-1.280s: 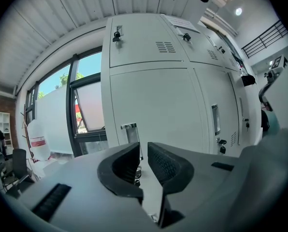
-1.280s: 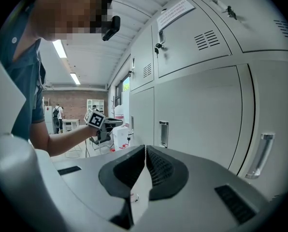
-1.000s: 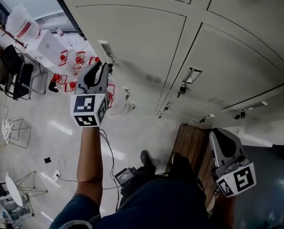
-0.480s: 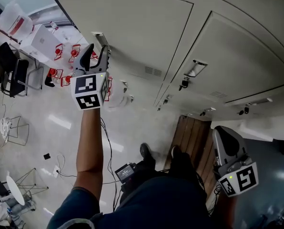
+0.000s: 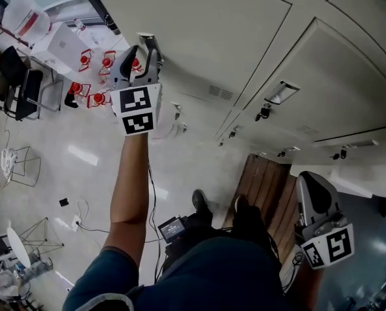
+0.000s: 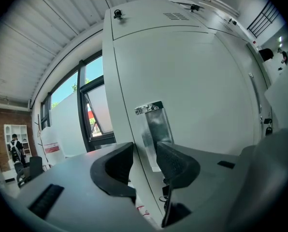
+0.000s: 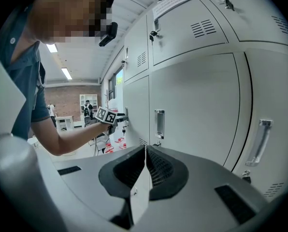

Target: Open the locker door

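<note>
Over the last second I had brought the left gripper (image 5: 142, 50) up and across the lockers. It had hung short of the handle (image 5: 147, 38) then, with the fingers much closer together. Now it had arrived at the handle, and its jaws were opening, close to as wide as they go.

In the left gripper view the 2 black fingers (image 6: 112, 170) stood apart on either side of the shiny handle plate (image 6: 156, 127). The plate's lower end and the door's edge showed in the gap between them. Neither pad seemed to press on anything, so I judged nothing was gripped yet.

The locker door (image 5: 199, 37) was still closed, flush with its neighbours, and its handle sat at the door's left edge in the head view.

For the task, I took this to mean the reach was done and the grasp came next. The fingers had to close on the handle, and only then could I pull the door outward.

The right gripper (image 5: 307, 180) hung low by my side, well apart from the lockers. In its own view its fingers were together, clamped on what looked like a thin white card (image 7: 140, 192).
</note>
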A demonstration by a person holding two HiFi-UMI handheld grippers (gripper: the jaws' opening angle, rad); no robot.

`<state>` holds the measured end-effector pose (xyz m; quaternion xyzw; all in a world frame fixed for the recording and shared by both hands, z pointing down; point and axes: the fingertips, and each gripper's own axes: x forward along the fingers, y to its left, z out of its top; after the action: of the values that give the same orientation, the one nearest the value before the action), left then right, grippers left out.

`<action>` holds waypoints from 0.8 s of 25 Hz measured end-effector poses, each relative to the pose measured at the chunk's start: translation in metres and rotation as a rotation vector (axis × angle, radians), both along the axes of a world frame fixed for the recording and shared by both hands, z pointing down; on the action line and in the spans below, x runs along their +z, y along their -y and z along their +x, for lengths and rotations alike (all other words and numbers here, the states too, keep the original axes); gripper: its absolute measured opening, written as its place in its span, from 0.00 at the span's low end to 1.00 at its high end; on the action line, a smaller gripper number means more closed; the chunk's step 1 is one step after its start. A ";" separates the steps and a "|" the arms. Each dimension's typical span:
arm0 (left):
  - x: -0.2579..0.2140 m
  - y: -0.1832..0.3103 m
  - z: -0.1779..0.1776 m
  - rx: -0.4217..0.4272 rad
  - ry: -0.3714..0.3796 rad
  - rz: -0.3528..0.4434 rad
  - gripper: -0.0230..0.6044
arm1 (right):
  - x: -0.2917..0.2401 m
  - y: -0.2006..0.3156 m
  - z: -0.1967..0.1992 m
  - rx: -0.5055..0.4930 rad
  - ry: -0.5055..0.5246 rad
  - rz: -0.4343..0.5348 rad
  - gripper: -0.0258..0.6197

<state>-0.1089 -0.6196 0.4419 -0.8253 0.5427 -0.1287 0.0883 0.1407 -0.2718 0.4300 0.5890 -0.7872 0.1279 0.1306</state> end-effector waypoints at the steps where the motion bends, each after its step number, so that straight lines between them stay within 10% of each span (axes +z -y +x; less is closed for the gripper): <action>1: 0.000 0.000 0.001 0.002 -0.002 0.005 0.29 | 0.000 0.000 -0.001 0.001 0.000 -0.001 0.10; 20: -0.004 -0.030 -0.018 0.058 0.006 0.016 0.26 | -0.011 0.017 -0.030 -0.060 -0.008 0.027 0.10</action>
<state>-0.1271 -0.5891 0.4375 -0.8395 0.5194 -0.1241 0.1002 0.1108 -0.2884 0.4185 0.5674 -0.8056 0.1110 0.1294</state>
